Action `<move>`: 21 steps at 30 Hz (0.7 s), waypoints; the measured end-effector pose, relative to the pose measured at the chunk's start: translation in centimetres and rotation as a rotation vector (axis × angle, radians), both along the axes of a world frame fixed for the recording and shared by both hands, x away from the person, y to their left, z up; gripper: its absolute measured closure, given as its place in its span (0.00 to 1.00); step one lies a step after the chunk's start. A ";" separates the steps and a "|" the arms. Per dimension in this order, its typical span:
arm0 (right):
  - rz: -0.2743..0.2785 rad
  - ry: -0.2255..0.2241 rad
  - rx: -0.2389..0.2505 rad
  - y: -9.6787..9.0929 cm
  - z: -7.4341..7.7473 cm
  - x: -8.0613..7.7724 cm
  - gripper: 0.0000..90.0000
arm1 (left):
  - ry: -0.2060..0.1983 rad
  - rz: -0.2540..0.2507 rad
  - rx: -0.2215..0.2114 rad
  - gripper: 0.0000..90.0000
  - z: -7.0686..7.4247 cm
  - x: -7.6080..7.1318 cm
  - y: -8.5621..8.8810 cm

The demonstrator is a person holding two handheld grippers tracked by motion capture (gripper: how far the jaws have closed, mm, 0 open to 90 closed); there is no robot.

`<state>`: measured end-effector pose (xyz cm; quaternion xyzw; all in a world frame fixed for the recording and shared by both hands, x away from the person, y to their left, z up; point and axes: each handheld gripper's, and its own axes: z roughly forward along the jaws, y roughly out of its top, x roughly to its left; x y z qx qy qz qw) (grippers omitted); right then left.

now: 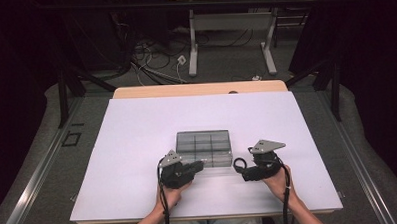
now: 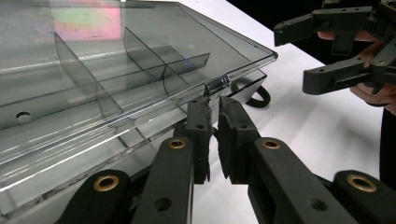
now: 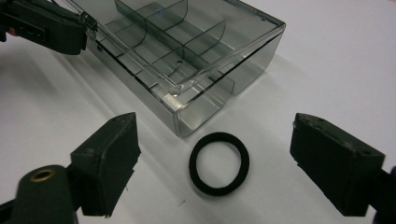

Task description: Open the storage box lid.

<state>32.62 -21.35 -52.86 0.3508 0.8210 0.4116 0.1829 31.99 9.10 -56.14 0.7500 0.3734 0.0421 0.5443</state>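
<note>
On my left, my left gripper [image 2: 213, 123] has its jaws squeezed together on the little tab at the front edge of the lid [image 2: 140, 51] of the clear box [image 1: 204, 148]. The lid is lifted a little way at that edge, so there is a thin gap between it and the box under it (I can see this gap best in the left gripper view). It is not swung open yet. The box sits near the middle of the white table [image 1: 137, 124], and its small rooms look empty to me.

Moving right, there is a black ring [image 3: 219, 163]. It lies flat on the table, just beside the near corner of the box, not touching it as far as I can tell.

On the far right, my right gripper [image 3: 215, 163] hangs over the ring. Its jaws are wide apart, one on each side of the ring, and they do not touch it.

So I think the job is only just begun. The lid is caught and started. What is left, I guess: lift the lid all the way, pinch the ring, put it in one of the rooms, and maybe shut the box again.
</note>
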 end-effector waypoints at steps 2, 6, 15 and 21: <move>0.003 -0.004 -0.001 0.1 0.0 0.1 0.22 | -0.002 0.003 -0.005 0.91 0.0 0.0 0.0; -0.004 -0.013 -0.002 0.7 0.0 0.2 0.32 | -0.007 0.003 -0.010 0.91 0.1 -0.1 -0.1; 0.015 -0.031 -0.059 2.4 -0.1 0.6 0.48 | -0.037 0.000 -0.007 0.91 0.3 -0.1 0.0; 0.024 -0.064 -0.110 3.0 0.5 1.0 0.58 | -0.066 0.001 0.001 0.91 0.5 -0.1 -0.1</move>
